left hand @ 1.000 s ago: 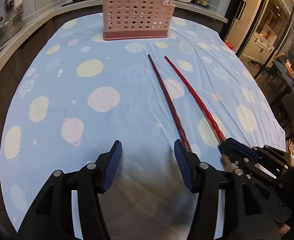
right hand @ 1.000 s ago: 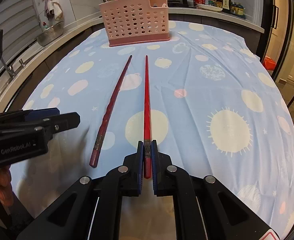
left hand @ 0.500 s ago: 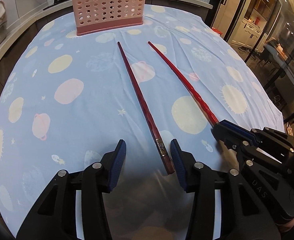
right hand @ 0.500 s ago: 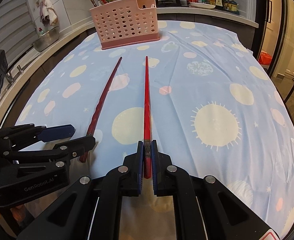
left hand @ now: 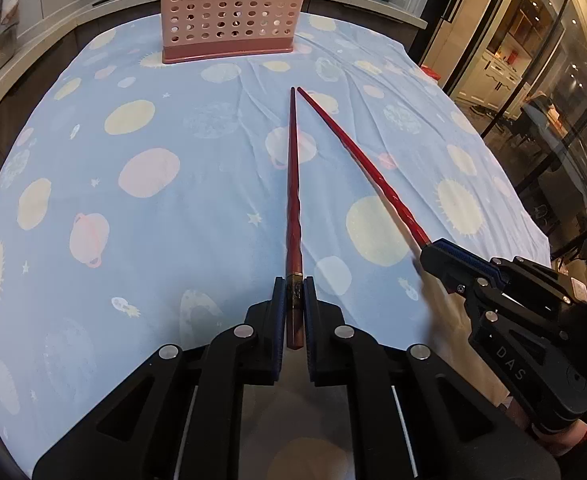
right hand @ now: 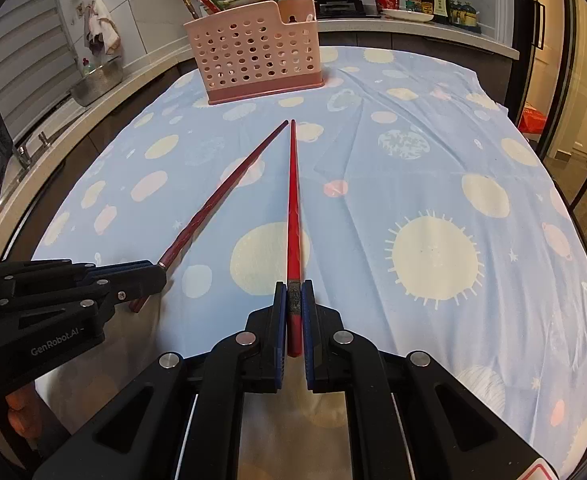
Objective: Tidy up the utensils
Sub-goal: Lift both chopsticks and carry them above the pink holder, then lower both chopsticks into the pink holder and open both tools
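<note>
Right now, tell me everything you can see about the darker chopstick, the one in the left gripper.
The darker chopstick is a long, slim, maroon stick, glossy like lacquered wood or plastic, with a twisted grip section and a dark patterned band near its thick end. It tapers to a fine tip that nearly meets the brighter red chopstick. The left gripper is shut on its thick end. It points toward the pink basket, above the blue planet-print cloth; contact with the cloth is unclear.

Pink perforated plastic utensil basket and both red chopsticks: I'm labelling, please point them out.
Pink perforated plastic utensil basket [right hand: 253, 56], right wrist view, front wall.
Dark red chopstick [left hand: 293, 184], left wrist view, mid-shaft.
Bright red chopstick [right hand: 293, 200], right wrist view, mid-shaft.
</note>
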`<act>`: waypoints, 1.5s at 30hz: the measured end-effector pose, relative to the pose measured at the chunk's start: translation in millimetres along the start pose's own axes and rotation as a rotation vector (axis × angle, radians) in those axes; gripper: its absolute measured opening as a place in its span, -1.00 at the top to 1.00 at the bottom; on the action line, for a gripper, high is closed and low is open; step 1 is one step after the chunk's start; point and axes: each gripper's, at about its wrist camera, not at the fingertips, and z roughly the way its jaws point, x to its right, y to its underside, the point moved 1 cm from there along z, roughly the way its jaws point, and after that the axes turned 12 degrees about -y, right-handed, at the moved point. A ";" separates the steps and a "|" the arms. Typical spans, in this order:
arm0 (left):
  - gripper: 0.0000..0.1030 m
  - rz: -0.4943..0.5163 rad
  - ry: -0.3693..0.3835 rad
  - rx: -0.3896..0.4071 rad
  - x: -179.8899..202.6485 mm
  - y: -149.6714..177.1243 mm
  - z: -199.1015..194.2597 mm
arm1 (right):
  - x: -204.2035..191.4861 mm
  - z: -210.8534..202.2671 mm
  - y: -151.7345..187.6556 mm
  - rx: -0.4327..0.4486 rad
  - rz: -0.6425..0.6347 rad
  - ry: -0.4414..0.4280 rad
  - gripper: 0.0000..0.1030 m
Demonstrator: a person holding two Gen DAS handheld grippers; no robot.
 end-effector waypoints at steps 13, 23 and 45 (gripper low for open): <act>0.86 -0.072 0.011 0.195 -31.1 -53.5 -63.3 | -11.1 -45.6 -68.0 0.180 -0.052 -0.024 0.87; 0.86 -0.082 -0.033 0.368 -51.4 -116.4 -104.1 | -15.6 -74.9 -137.8 0.322 -0.066 -0.082 0.87; 0.86 -0.096 -0.160 0.646 -101.5 -260.4 -180.3 | -39.8 -96.7 -307.9 0.551 -0.166 -0.135 0.87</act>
